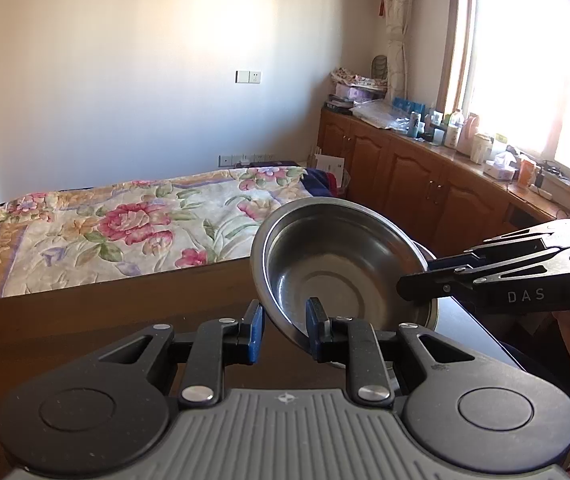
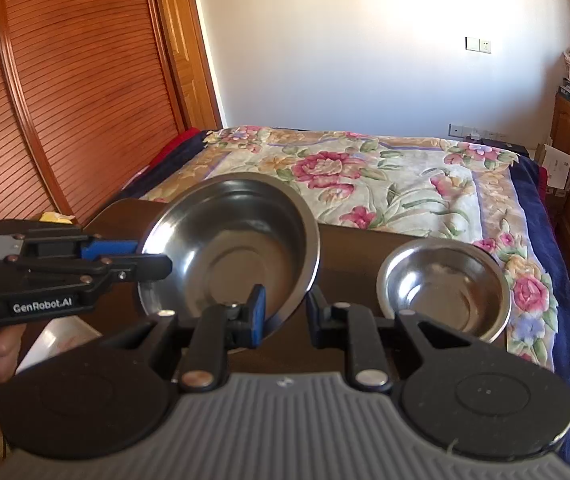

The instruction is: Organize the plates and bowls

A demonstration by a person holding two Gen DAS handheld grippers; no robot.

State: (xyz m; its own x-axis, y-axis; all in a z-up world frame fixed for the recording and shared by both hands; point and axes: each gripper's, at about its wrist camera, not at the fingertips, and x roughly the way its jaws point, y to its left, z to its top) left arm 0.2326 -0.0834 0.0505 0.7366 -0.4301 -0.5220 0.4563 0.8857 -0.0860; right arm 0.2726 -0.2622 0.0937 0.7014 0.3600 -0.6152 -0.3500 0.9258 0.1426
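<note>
two steel bowls [image 2: 231,244] [image 2: 445,284], one tilted, two grippers [image 2: 283,312] [image 1: 283,326]

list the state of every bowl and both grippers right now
large steel bowl: tilted, lifted off the table, empty, held by its rim on two sides
small steel bowl: upright on the table, empty, untouched
left gripper: fingers straddle the large bowl's near rim, looks closed on it
right gripper: fingers straddle the large bowl's rim, looks closed on it
</note>
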